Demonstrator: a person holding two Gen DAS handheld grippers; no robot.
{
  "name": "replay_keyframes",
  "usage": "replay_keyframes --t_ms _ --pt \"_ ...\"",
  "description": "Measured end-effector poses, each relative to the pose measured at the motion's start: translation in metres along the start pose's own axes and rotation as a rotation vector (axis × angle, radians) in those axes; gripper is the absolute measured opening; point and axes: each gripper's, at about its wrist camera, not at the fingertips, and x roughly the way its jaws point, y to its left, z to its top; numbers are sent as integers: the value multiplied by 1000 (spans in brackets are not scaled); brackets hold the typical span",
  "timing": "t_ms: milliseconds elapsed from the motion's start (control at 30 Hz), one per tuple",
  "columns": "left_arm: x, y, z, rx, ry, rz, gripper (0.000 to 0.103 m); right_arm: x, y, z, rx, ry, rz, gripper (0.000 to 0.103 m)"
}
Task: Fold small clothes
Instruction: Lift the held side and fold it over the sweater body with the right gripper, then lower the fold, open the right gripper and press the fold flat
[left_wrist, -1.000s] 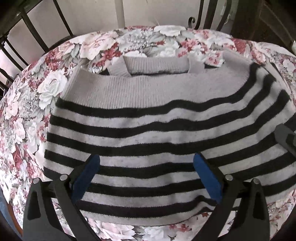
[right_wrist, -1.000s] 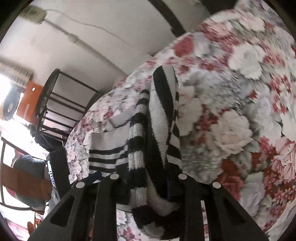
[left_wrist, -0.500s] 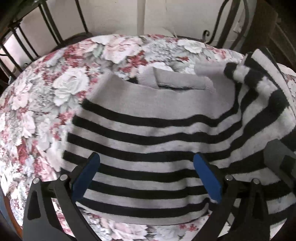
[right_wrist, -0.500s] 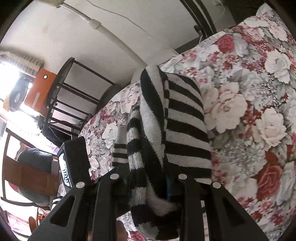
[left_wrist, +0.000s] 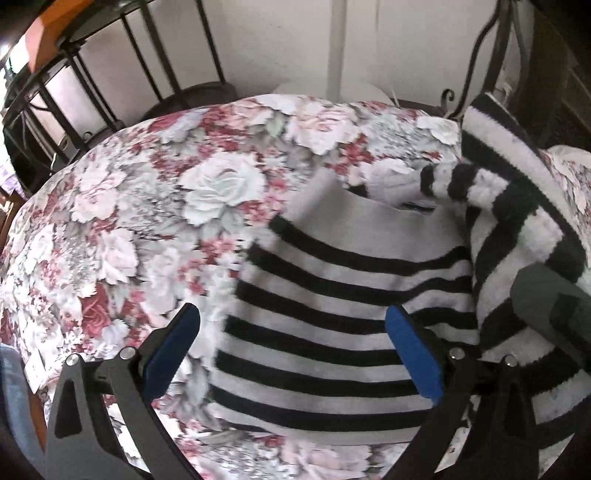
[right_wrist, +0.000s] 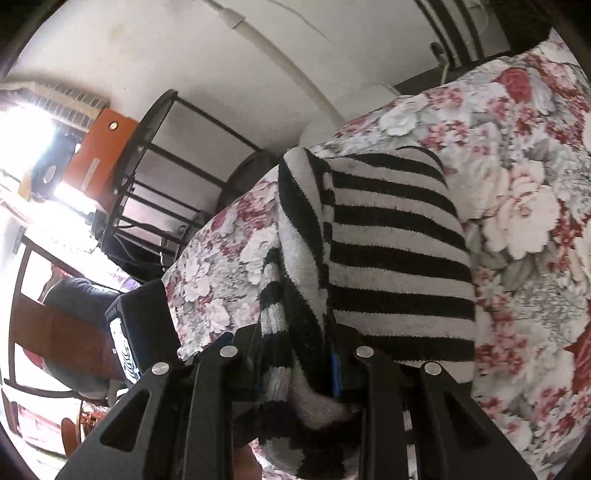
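A grey sweater with black stripes (left_wrist: 332, 295) lies on the floral tablecloth (left_wrist: 147, 221). Its right side is lifted and folded over toward the middle, showing as a raised striped flap (left_wrist: 517, 221). My right gripper (right_wrist: 295, 354) is shut on that flap's bunched edge (right_wrist: 295, 258), and its dark body shows at the right in the left wrist view (left_wrist: 546, 306). My left gripper (left_wrist: 291, 336) is open with blue pads (left_wrist: 170, 347), above the sweater's lower left part, holding nothing.
Black metal chair backs (left_wrist: 147, 66) stand behind the round table. A white wall (left_wrist: 277, 37) is behind. The other gripper's body (right_wrist: 136, 332) and a person's arm (right_wrist: 62, 332) show at the left in the right wrist view.
My right gripper has carried the sweater's right side up and over toward the left. My left gripper has shifted left, so the sweater sits further right in its view.
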Motion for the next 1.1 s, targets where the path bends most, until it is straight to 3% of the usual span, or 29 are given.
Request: replay_keyframes --t_ms 600,667,733,867,1000,1100 --pt "33 97 -21 -105 77 62 98 93 54 -29 -91 107 6 27" --pt "42 103 -24 -115 111 76 98 105 51 -36 -88 123 4 31" --pt "53 110 -29 -125 169 97 98 118 46 -41 -70 158 10 46" --pt "67 121 -38 -116 228 155 98 138 36 -52 -65 225 -10 52" --pt "59 138 -40 -148 221 150 98 135 42 -50 -69 240 20 60" --pt "42 150 -35 -185 185 150 98 125 45 -46 -46 237 80 60"
